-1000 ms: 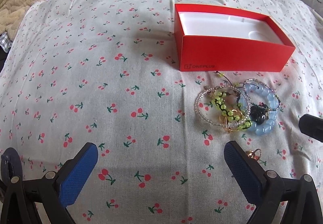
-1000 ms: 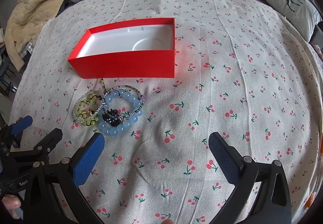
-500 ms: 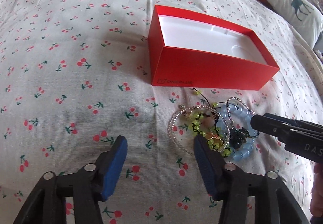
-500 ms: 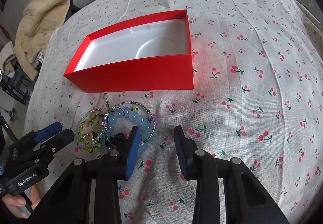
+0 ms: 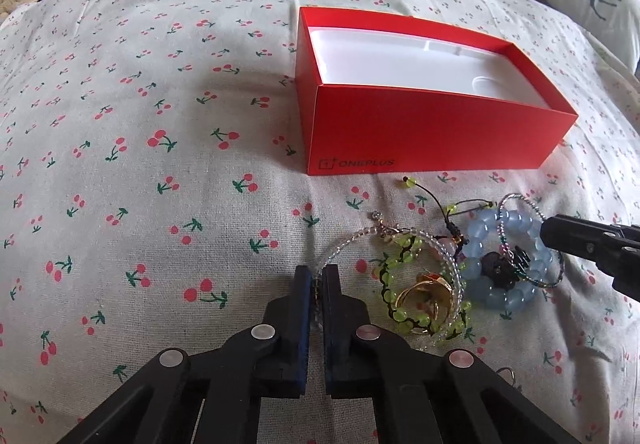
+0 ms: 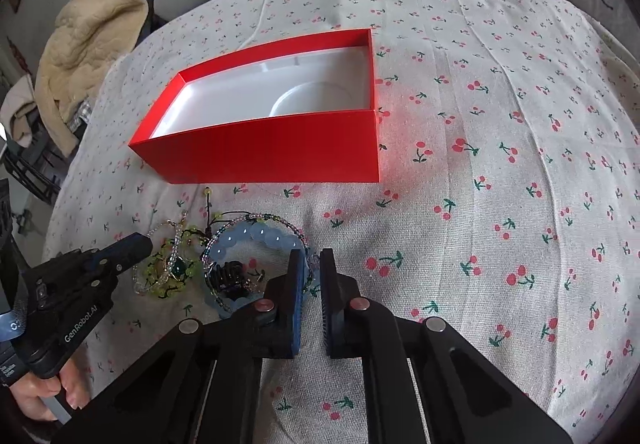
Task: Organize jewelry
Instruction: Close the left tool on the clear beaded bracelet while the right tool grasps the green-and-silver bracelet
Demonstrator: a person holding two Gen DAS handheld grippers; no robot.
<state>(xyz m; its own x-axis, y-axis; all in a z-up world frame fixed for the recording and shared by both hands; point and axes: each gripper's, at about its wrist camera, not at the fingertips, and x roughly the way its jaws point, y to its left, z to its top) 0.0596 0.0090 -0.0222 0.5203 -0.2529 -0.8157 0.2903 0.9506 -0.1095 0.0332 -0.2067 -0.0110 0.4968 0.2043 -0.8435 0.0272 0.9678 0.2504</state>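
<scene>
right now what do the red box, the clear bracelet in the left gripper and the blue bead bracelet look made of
Red box: likely matte cardboard, with sharp folded edges, a printed logo and a white moulded insert.
Clear bracelet, pinched by the left gripper: small see-through beads, glass or plastic; cannot tell which.
Blue bead bracelet: large cloudy, glossy beads with highlights, possibly glass, stone or resin.

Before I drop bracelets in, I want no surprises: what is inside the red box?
Only a bare white molded tray shows inside the red box, no jewelry. The near wall hides the tray's front strip in both views.
</scene>
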